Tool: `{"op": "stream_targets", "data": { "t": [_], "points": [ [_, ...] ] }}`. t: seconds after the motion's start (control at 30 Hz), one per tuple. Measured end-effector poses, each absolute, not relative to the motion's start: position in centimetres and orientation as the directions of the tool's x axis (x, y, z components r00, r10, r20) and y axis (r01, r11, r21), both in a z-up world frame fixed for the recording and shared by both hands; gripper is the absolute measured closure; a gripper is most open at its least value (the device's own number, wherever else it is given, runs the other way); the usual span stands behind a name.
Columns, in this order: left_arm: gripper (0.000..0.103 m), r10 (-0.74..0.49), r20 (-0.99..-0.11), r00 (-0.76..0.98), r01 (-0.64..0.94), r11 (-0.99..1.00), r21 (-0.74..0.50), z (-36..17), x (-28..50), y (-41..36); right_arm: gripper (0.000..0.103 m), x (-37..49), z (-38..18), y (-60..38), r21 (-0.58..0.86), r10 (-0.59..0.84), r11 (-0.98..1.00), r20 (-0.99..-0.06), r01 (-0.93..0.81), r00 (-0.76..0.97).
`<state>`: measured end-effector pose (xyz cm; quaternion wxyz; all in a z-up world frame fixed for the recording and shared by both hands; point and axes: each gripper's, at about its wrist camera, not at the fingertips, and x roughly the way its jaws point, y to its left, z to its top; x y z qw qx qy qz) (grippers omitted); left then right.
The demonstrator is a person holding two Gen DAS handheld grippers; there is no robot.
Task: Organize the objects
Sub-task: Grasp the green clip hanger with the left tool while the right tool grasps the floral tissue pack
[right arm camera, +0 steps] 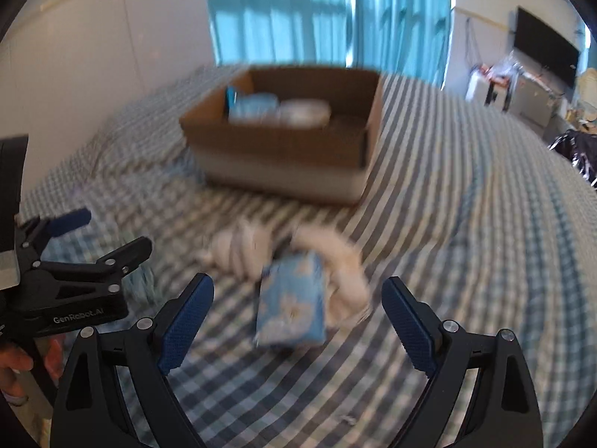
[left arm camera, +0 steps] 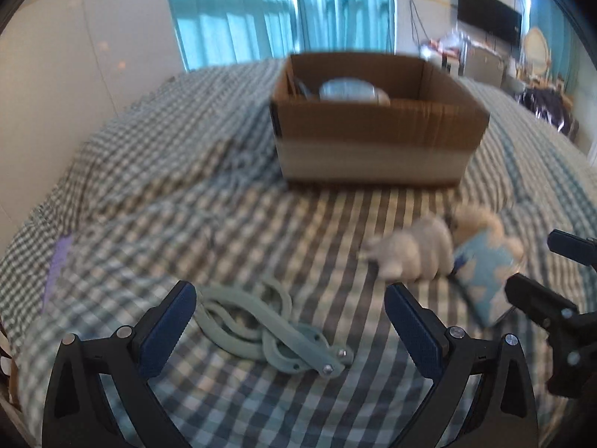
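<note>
On a checked bedspread (left arm camera: 156, 171) lies a pale green folding hanger (left arm camera: 268, 332), between the wide-apart fingers of my left gripper (left arm camera: 291, 326), which is open and not touching it. A blue packet with white flowers (right arm camera: 293, 308) leans on a white plush toy (right arm camera: 242, 250); my right gripper (right arm camera: 298, 321) stands open around the packet without pressing on it. The same packet (left arm camera: 485, 280) and plush toy (left arm camera: 418, 250) show in the left wrist view. A cardboard box (right arm camera: 283, 149) behind them holds a blue pack and a white round thing.
The other gripper's black frame (right arm camera: 67, 291) is at the left of the right wrist view, with a hand below it. A white wall panel (left arm camera: 74, 56) runs left of the bed, teal curtains (left arm camera: 280, 7) behind it. Furniture and a dark screen (left arm camera: 488, 15) stand at far right.
</note>
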<state>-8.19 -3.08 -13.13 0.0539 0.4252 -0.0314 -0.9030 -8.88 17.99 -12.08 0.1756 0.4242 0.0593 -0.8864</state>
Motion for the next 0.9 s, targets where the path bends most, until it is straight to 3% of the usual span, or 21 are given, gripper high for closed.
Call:
{"op": "stream_targets", "data": {
  "t": [0.07,0.17,0.23,0.3,0.33,0.63,0.8,0.87,0.9],
  "points": [
    [0.000,-0.135,-0.775,-0.618,0.079,-0.991,0.110,-14.1,-8.1,-3.1,0.013,-9.1,-13.3,17.7,0.049,-0.261,-0.928,-0.792,0.370,-0.551],
    [0.000,-0.152,-0.793,-0.591,0.113,-0.988,0.106,-15.1,-8.2,-4.0,0.024,-9.6,-15.1,17.2,0.065,-0.268,-0.922,-0.819,0.381,-0.507],
    [0.000,-0.169,-0.809,-0.563,0.161,-0.983,0.093,-15.6,-8.3,-5.0,0.037,-9.6,-16.1,16.7,0.059,-0.260,-0.917,-0.837,0.394,-0.482],
    [0.000,-0.171,-0.832,-0.527,0.192,-0.978,0.078,-16.2,-8.5,-5.8,0.042,-9.5,-16.9,16.2,0.001,-0.215,-0.916,-0.846,0.401,-0.489],
    [0.000,-0.159,-0.852,-0.499,0.200,-0.978,0.066,-16.9,-8.7,-6.2,0.052,-9.4,-17.0,16.1,-0.018,-0.200,-0.916,-0.847,0.401,-0.494],
    [0.000,-0.111,-0.872,-0.477,0.173,-0.984,0.031,-18.6,-10.0,-5.5,0.054,-8.4,-15.0,17.0,0.012,-0.234,-0.918,-0.823,0.396,-0.517],
    [0.026,-0.034,-0.860,-0.509,0.096,-0.995,-0.018,-17.8,-8.7,-4.6,0.054,-7.3,-13.6,16.3,0.012,-0.253,-0.910,-0.807,0.414,-0.533],
    [0.054,0.010,-0.854,-0.521,0.049,-0.998,-0.042,-17.2,-7.8,-3.9,0.054,-6.8,-13.1,16.2,0.013,-0.257,-0.911,-0.801,0.413,-0.541],
    [0.061,0.021,-0.852,-0.522,0.033,-0.998,-0.044,-17.3,-7.6,-3.9,0.054,-6.6,-12.9,16.2,0.015,-0.259,-0.911,-0.798,0.412,-0.544]
  ]
}}
